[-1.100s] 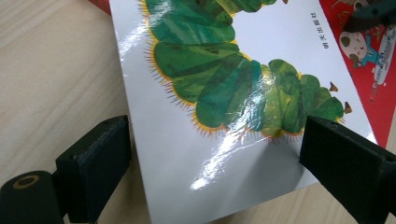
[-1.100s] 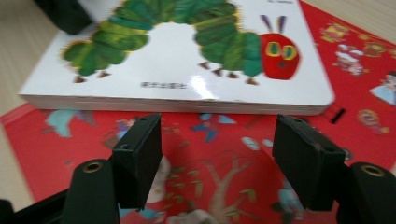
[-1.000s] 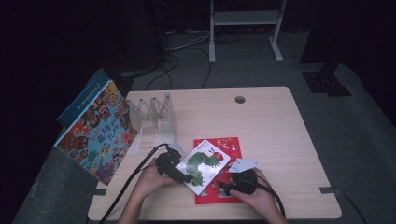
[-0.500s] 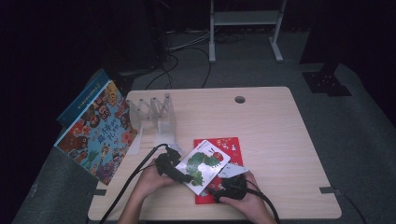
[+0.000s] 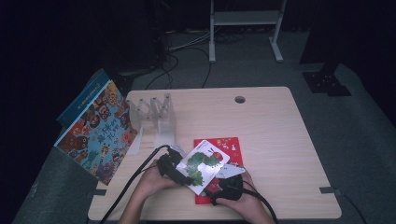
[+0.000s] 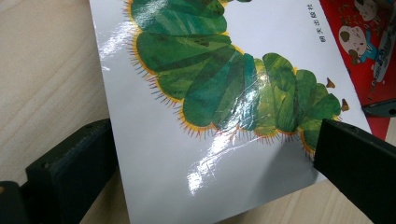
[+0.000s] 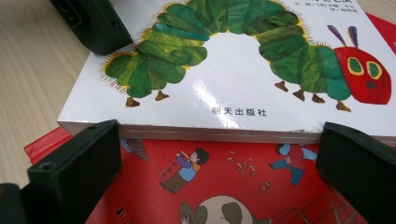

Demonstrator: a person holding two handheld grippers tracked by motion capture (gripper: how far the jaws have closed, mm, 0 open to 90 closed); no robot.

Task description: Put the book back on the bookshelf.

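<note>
Both grippers, left point(image 5: 173, 169) and right point(image 5: 227, 190), have fingers spread wide, nothing clamped (right just opening); the caterpillar book point(image 5: 204, 164) could slide off the red book point(image 5: 232, 145)

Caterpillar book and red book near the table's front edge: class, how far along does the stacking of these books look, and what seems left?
Done: the caterpillar book lies askew on the red book. In hand: the left gripper has open jaws straddling its corner; the right gripper, jaws just opened, faces its edge, holding nothing. Left, probably: squaring the pile, perhaps adding the monster book leaning off the table by the clear rack.
</note>
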